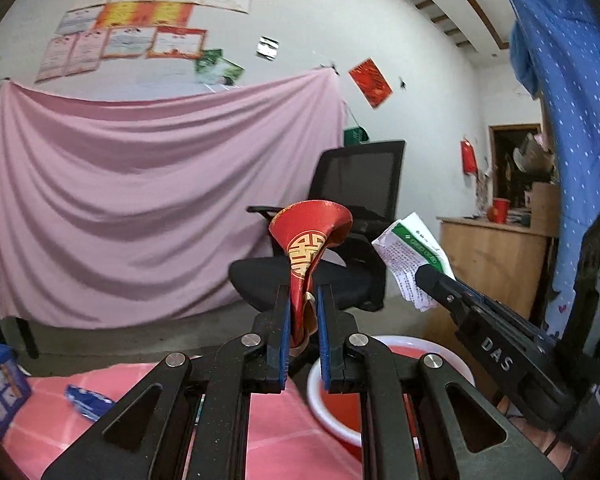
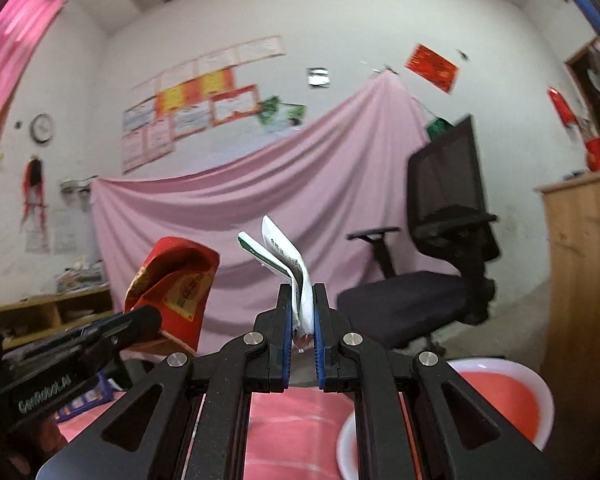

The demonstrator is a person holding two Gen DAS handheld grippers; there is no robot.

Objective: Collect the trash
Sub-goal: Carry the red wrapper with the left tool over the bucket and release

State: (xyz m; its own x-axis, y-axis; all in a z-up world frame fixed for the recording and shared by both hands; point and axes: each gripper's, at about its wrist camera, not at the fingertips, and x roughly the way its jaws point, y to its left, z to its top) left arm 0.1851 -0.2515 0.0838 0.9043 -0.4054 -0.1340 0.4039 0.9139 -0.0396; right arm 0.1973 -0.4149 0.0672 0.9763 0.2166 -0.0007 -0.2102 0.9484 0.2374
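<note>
Above a table (image 1: 140,384) draped in pink checked cloth, a white-rimmed red plastic basin (image 1: 320,392) waits below two raised claws. The left claw (image 1: 303,300) is clamped on a crushed red paper cup with a gold emblem (image 1: 308,240), pinched near its base; the right claw (image 2: 301,300) grips a folded white-and-green paper packet (image 2: 284,256). Both pieces look light and easily crumpled, best held at their flattened ends.
</note>
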